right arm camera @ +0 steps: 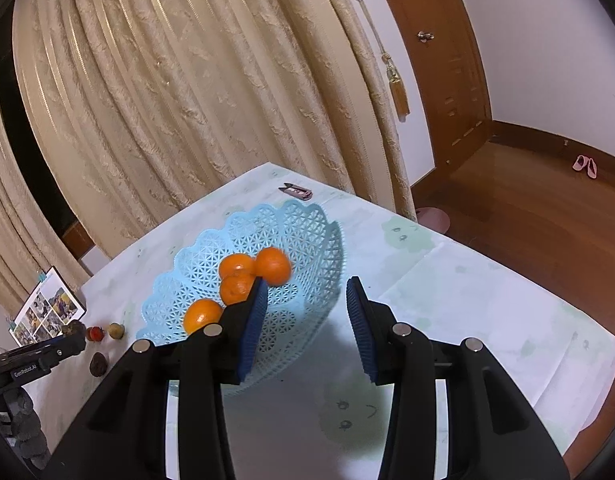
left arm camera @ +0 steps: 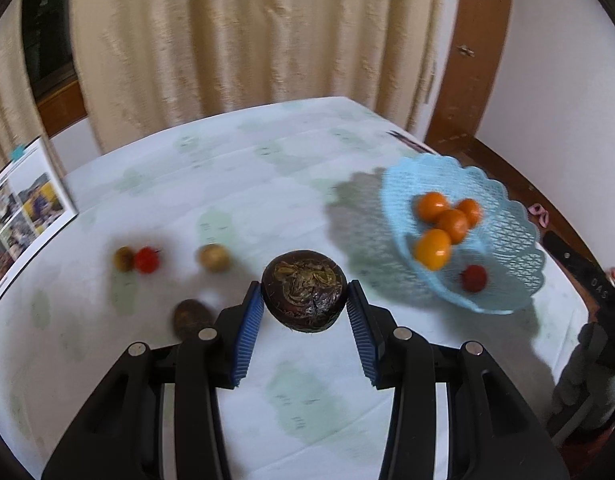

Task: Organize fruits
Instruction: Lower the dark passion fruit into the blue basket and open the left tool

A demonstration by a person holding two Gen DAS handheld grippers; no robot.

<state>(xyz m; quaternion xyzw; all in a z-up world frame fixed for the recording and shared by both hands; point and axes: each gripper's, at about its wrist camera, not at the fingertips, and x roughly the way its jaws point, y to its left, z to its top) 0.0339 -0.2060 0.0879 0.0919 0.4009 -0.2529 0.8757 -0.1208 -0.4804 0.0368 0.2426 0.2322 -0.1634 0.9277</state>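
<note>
Left wrist view: left gripper [left arm camera: 306, 300] pinching a dark fruit [left arm camera: 303, 290] above the table [left arm camera: 235, 168]; blue basket [left arm camera: 503, 216] to the right holding oranges [left arm camera: 451, 224] and a red fruit [left arm camera: 474, 278]. Right wrist view: right gripper [right arm camera: 305, 310] spread, nothing between its pads, just over the basket [right arm camera: 291, 220] and its oranges [right arm camera: 237, 268]

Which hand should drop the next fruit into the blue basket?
Left. Its tool has the dark round fruit between its pads, beside the basket. The right tool hangs open and empty over the basket.
</note>
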